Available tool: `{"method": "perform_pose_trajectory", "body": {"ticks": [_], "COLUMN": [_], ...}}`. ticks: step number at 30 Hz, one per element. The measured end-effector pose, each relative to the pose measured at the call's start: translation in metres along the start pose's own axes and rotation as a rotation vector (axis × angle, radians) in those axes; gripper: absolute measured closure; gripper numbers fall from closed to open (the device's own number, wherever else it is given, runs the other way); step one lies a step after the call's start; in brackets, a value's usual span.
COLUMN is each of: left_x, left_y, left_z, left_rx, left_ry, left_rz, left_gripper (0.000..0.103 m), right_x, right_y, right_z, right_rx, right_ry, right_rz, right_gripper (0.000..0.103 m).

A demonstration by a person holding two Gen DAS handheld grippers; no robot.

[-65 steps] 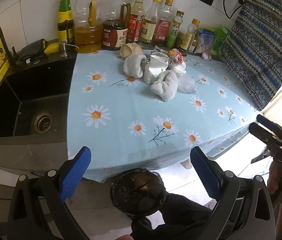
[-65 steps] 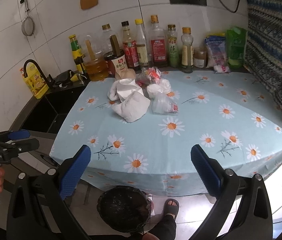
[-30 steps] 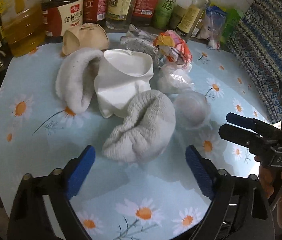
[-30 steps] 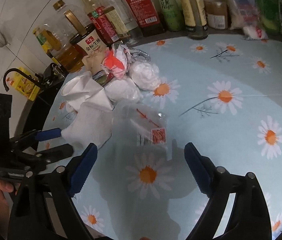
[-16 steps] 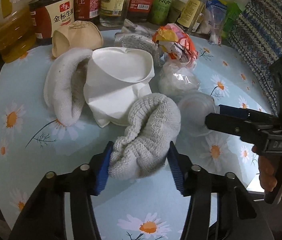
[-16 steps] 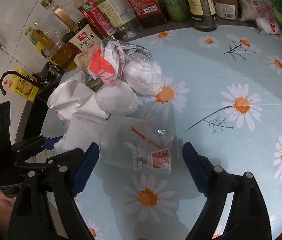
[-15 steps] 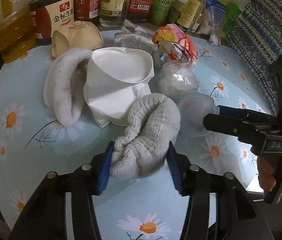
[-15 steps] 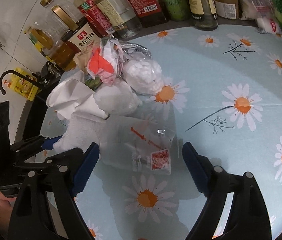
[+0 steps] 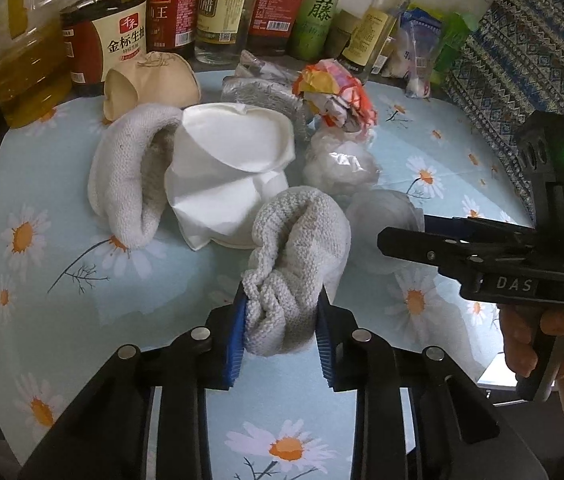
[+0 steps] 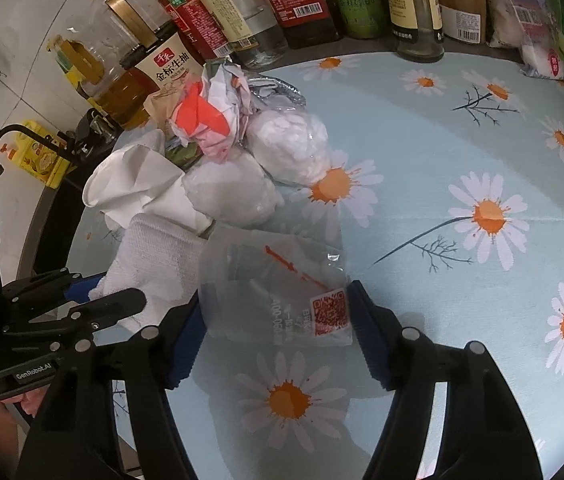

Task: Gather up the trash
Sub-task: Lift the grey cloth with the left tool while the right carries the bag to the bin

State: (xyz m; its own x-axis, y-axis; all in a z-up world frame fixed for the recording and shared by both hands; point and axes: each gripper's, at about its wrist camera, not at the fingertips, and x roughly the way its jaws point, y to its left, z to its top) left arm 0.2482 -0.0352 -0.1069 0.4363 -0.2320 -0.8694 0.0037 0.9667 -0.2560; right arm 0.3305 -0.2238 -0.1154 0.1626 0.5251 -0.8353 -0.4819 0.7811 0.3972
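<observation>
A heap of trash lies on the daisy-print counter. My left gripper is shut on the near end of a grey-white knitted sock. A second sock, crushed white paper cups, a beige cup, a colourful wrapper and wadded plastic lie behind it. My right gripper has its pads against both sides of a clear plastic cup with a red QR label. It also shows in the left wrist view.
Sauce, oil and vinegar bottles line the back wall. Snack bags sit at the back right. A black sink tap and yellow bottle are at the left. Patterned fabric hangs on the right.
My left gripper has closed tighter on the sock and bunched its end. My right gripper has moved in and narrowed onto the clear plastic cup.
</observation>
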Motion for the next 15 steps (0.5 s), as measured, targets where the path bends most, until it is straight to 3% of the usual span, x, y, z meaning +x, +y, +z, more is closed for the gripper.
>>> {"method": "perform_pose_trajectory", "body": {"ticks": [15], "left_x": [-0.035], "left_y": [0.000], "left_z": [-0.033], "left_rx": [-0.018], "left_ry": [-0.047], "left_rz": [-0.015], "left_gripper": [0.075], "right_x": [-0.019], "right_y": [0.019], "right_z": [-0.027], "right_rx": [-0.010], "right_ry": [-0.022], "right_rz": [-0.003], "right_gripper": [0.036]}}
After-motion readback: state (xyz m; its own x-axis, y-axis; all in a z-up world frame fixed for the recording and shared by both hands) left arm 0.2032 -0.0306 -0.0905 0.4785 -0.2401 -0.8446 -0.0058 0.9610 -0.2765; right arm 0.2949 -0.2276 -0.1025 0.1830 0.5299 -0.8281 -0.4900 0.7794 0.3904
